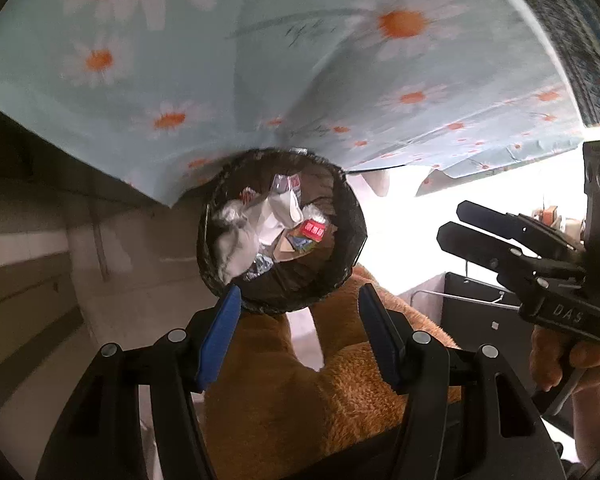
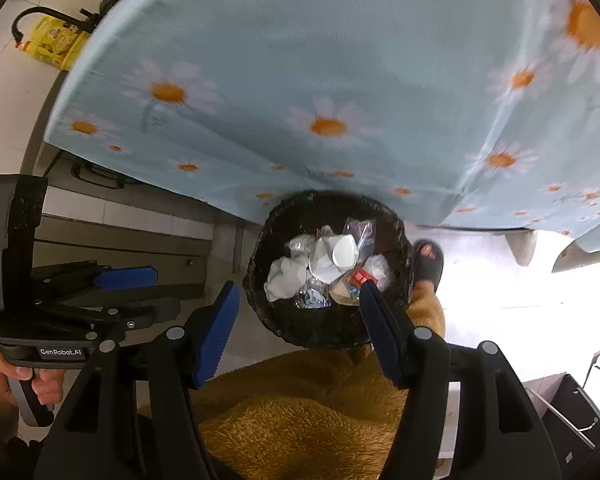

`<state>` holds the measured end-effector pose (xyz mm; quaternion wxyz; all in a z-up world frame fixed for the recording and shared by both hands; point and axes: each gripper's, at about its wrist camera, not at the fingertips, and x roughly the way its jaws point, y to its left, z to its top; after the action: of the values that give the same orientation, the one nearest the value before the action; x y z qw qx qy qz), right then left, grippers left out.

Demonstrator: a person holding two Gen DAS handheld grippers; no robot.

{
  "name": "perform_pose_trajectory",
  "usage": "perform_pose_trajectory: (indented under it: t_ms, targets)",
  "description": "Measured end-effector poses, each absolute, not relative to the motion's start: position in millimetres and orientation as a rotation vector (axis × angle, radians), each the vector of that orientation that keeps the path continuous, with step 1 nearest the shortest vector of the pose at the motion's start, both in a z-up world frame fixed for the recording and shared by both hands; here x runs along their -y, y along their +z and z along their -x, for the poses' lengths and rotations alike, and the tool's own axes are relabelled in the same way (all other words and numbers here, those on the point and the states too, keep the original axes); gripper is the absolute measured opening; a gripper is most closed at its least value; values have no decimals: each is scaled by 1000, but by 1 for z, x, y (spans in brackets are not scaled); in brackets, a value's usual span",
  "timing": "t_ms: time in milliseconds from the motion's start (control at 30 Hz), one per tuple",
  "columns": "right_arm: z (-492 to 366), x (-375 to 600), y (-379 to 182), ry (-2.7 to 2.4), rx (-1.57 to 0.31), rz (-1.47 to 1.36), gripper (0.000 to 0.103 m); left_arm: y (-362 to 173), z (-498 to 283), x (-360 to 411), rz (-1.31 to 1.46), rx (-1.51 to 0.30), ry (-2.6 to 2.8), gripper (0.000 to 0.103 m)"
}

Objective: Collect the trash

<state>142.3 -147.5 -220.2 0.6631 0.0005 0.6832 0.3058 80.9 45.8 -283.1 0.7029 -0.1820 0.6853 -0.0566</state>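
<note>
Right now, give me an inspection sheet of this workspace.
Surface: daisy-print tablecloth overhangs the table; no trash seen on it.
Job's things: black trash bin on the floor, holding crumpled paper, a red carton and plastic wrappers.
Clutter: yellow bag on the floor.
Grippers: left gripper and right gripper above the bin, jaws open, empty.
Cables: nothing seen.
Surroundings: tiled floor, brown fleece trousers, slippered foot.

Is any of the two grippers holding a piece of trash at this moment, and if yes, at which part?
Nothing is held. The left gripper and right gripper are both open and empty above the trash bin.
</note>
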Motion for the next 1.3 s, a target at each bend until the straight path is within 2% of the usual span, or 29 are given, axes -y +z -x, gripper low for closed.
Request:
perform_pose_trajectory:
  t_ms: [167, 267, 733, 800, 867, 1167, 1233, 1267, 1300]
  targets:
    - [-143, 151, -188, 695, -1484, -6, 63, -251, -77, -49, 370, -1466, -121, 59]
    - [-145, 153, -168, 688, -1442, 5, 67, -232, -77, -51, 372, -1426, -110, 59]
    - [-171, 179, -80, 713, -1263, -37, 68, -133, -80, -31, 328, -1213, -55, 59]
    - [-175, 184, -66, 713, -1235, -32, 76, -124, -81, -28, 323, -1194, -41, 62]
    - [-178, 189, -53, 722, -1216, -43, 76, -112, -83, -26, 324, -1169, -28, 65]
    - [-188, 206, -3, 738, -1110, -22, 78, -54, -90, -6, 292, -1045, -8, 65]
    - [-188, 210, 7, 755, -1086, -11, 82, -41, -90, -2, 288, -1015, -3, 68]
    - [-188, 211, 11, 758, -1076, -3, 84, -35, -90, 1, 285, -1000, 4, 76]
    - [-188, 213, 16, 753, -1062, 7, 86, -29, -90, 3, 279, -987, 13, 79]
